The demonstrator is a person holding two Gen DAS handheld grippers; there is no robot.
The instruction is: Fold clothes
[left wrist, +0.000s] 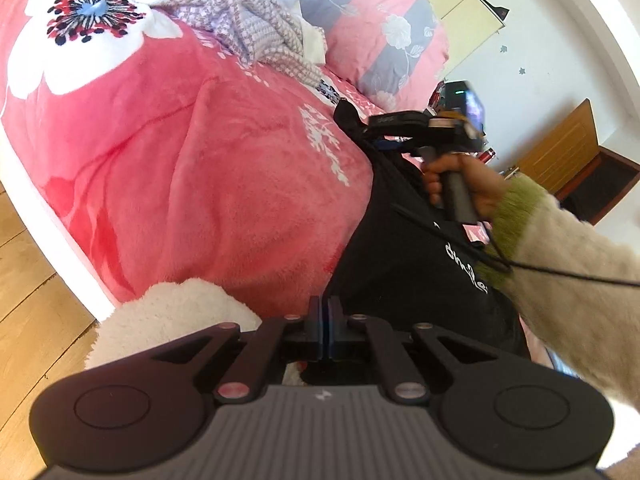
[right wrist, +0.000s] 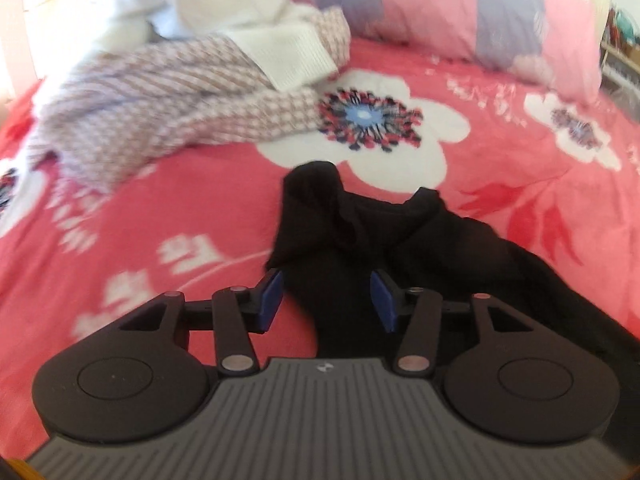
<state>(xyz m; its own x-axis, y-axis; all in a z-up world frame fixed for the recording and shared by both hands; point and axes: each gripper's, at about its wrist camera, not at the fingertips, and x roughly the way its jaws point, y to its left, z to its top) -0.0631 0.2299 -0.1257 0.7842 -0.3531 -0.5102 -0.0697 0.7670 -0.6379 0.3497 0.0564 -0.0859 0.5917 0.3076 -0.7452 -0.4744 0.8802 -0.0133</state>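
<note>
Fabric of a black garment (right wrist: 404,240) lies crumpled on a pink floral blanket (right wrist: 168,216) that covers the bed, its bunched upper end raised in two dark peaks just short of a large white flower print. In the right wrist view the right gripper (right wrist: 326,300) stands partly open, its blue pads (right wrist: 270,300) set apart on either side of a fold of the black cloth; the cloth passes between them, but a gap shows at the left pad and neither pad clearly presses on it. The left wrist view shows the left gripper (left wrist: 325,330) with its jaws drawn fully together at the near edge of the same black garment (left wrist: 400,264), where white lettering is printed; the closed tips sit right at the dark cloth's edge, and whether a bit of it is pinched between them cannot be told. Beside those tips lies a fluffy cream fabric (left wrist: 176,312) at the edge of the bed. Across the garment, a hand (left wrist: 464,184) in a cream sleeve with a green cuff grips the handle of the other tool, and a thin black cable runs from it. Farther up the bed a checked pink-and-white garment (right wrist: 160,120) lies heaped with white cloth, near a pink and grey pillow (right wrist: 460,12).
</note>
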